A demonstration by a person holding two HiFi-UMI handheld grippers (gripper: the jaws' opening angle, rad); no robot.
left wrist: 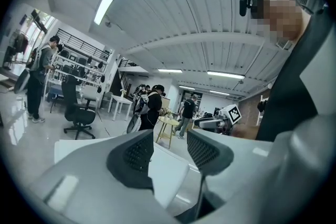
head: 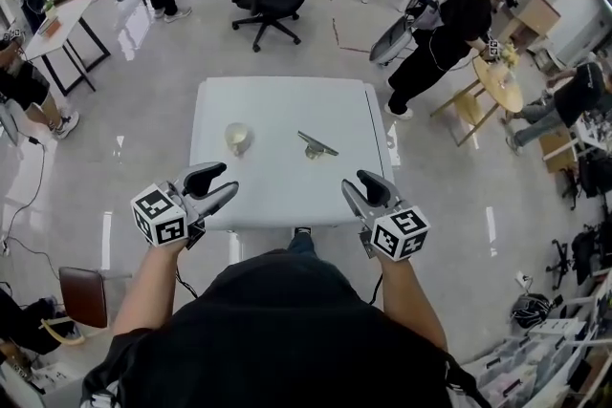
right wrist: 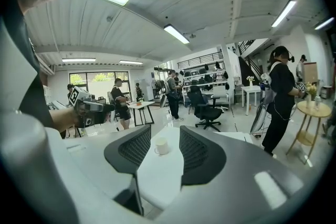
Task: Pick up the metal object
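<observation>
Head view: metal object point(head: 316, 145) lies on desk point(head: 277, 205), just right of centre, well apart from cup point(head: 238, 139) left of centre. Left hand-held gripper point(head: 226, 179) and right hand-held gripper point(head: 356, 182) hover at near edge, both released, nothing held.

Left gripper view: left hand-held gripper point(left wrist: 169, 136) jaws apart, only bare desk point(left wrist: 165, 173) between.

Right gripper view: right hand-held gripper point(right wrist: 165, 134) jaws apart, aimed at distant cup point(right wrist: 161, 145), not at metal object.

Judgement: right side nearer. Swing aim toward desk centre, tip downward, straddle object's narrow width, clench only once pads flank it.

Head view steeply down over the white table point(head: 277, 110); both gripper views low across its top.
</observation>
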